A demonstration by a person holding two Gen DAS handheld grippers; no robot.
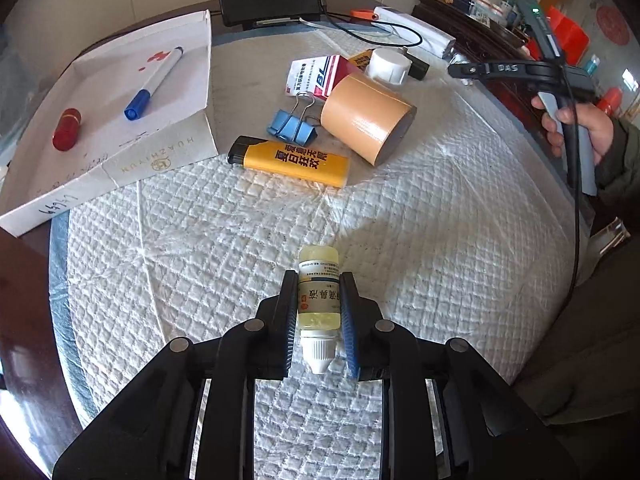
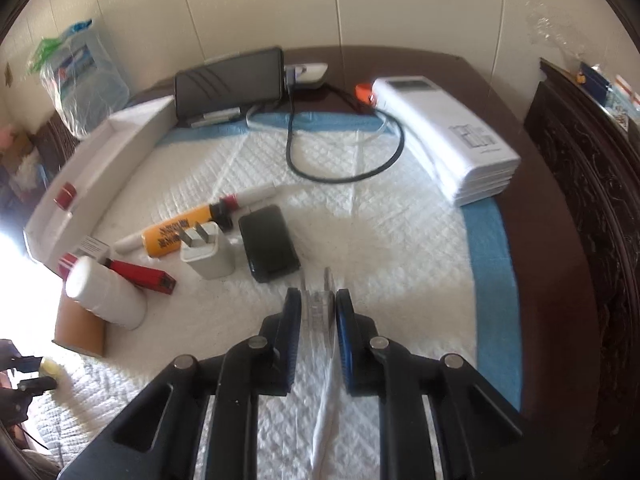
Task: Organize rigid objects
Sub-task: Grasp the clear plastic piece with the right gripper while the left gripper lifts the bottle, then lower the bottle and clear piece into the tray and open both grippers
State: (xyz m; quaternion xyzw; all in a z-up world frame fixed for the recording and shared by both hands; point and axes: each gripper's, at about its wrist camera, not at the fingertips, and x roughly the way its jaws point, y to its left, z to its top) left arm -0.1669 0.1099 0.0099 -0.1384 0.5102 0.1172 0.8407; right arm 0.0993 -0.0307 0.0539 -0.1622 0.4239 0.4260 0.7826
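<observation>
Left wrist: left gripper (image 1: 319,300) clamps the bottle (image 1: 319,292) at lower centre; carry it level toward the tray (image 1: 168,148) at upper left. Right wrist: right gripper (image 2: 318,312) grasps a clear clip (image 2: 319,306), centre frame; keep the grip firm.

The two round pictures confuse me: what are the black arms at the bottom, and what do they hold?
They are handheld tools a person carries, each with a camera looking along its fingers. The left gripper is closed on a small bottle of pale liquid. The right gripper is closed on a clear plastic clip. On the quilted pad lie a yellow lighter, a tape roll and a blue binder clip. The white tray holds a marker.
</observation>
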